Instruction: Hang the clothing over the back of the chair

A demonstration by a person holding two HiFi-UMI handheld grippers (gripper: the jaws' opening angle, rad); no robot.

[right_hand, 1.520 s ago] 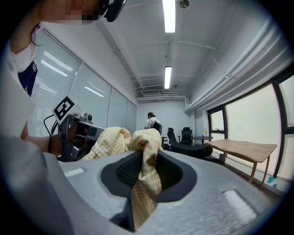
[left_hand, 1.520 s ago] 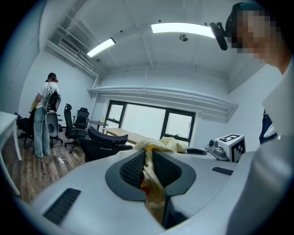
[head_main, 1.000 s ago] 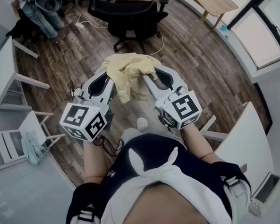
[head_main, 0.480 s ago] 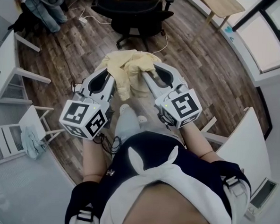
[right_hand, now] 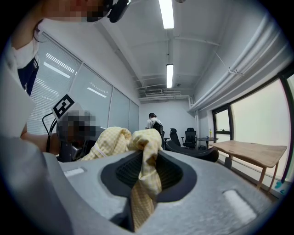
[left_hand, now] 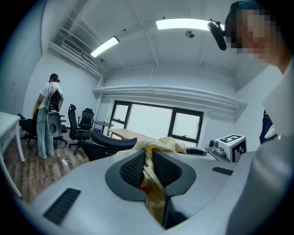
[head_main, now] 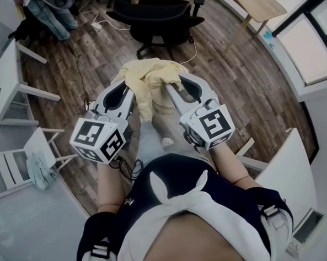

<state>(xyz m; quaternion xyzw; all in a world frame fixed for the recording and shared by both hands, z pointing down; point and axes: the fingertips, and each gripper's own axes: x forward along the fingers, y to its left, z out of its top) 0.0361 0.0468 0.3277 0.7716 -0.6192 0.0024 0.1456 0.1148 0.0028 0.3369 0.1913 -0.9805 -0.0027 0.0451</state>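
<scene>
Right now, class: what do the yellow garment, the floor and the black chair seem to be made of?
Garment: soft woven cloth, matte, perhaps cotton; it crumples and shows a fine check. Floor: wood-look planks, low sheen; wood or laminate, unclear. Chair: black, likely plastic with fabric or mesh; unclear.

The head camera looks steeply down from above the person onto the wood floor point(head_main: 238, 76). The cameras on the left gripper point(head_main: 128, 89) and right gripper point(head_main: 174, 88) sit close behind their jaws and look nearly level, the left toward the windows point(left_hand: 151, 124), the right along a glass wall point(right_hand: 92, 101). All three views share the yellow clothing point(head_main: 150, 79) and the black chair point(head_main: 159, 16).
</scene>
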